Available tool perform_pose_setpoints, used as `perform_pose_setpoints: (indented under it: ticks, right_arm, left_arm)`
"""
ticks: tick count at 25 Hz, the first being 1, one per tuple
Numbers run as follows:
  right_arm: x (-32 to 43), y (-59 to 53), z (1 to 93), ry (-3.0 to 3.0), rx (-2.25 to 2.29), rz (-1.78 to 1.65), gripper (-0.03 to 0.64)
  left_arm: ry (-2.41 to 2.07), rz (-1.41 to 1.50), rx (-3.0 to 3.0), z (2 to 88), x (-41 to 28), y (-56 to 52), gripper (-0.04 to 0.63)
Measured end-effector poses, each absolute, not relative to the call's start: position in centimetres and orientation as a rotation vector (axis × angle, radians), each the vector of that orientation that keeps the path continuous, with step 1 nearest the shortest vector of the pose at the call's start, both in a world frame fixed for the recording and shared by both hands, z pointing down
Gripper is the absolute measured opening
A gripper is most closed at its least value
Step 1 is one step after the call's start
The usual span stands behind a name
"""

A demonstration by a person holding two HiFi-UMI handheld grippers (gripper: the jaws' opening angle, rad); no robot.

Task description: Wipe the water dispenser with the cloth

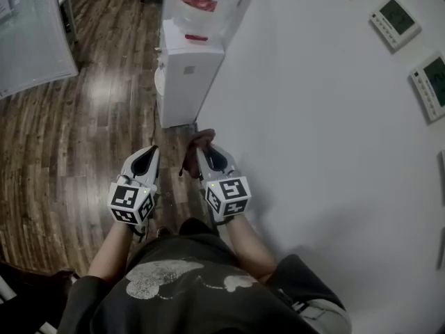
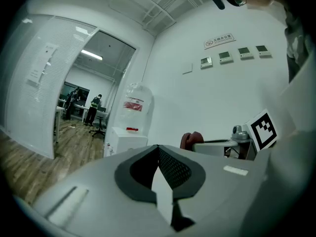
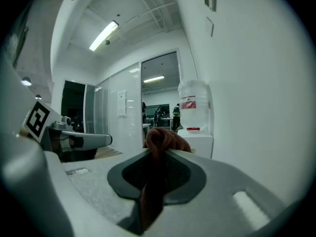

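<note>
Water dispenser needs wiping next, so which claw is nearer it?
Right, slightly. The right claw, holding the cloth, is just short of the water dispenser; the left claw sits further back and left.

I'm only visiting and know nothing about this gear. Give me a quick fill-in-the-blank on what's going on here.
1. The right gripper is shut on a reddish ____.
2. The left gripper is shut and holds ____.
3. The dispenser stands on a ____ floor.

Missing words: cloth; nothing; wooden.
</note>
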State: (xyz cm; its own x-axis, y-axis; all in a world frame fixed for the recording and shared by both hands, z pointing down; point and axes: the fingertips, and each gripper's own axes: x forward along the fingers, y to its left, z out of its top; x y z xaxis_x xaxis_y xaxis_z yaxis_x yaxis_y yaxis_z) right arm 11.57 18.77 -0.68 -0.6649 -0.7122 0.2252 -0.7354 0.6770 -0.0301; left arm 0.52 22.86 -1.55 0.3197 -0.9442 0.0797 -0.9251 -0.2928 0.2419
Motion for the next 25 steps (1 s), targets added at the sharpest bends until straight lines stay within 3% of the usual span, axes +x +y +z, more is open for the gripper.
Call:
perform_pose_setpoints:
  ticks: [10,25]
  right_arm:
    - [12.8,15.4,-0.6,-2.727,1.267,0.211,0.046]
    - [7.6,-4.4,4.5,-2.732,1.239,0.367,0.046]
  left_arm:
    - [-1.705,-0.113,2.33,-0.8,-1.1,20.4,0.02]
    - [-1.775,-0.009,2.288,1.9,-4.8,-0.3,0.02]
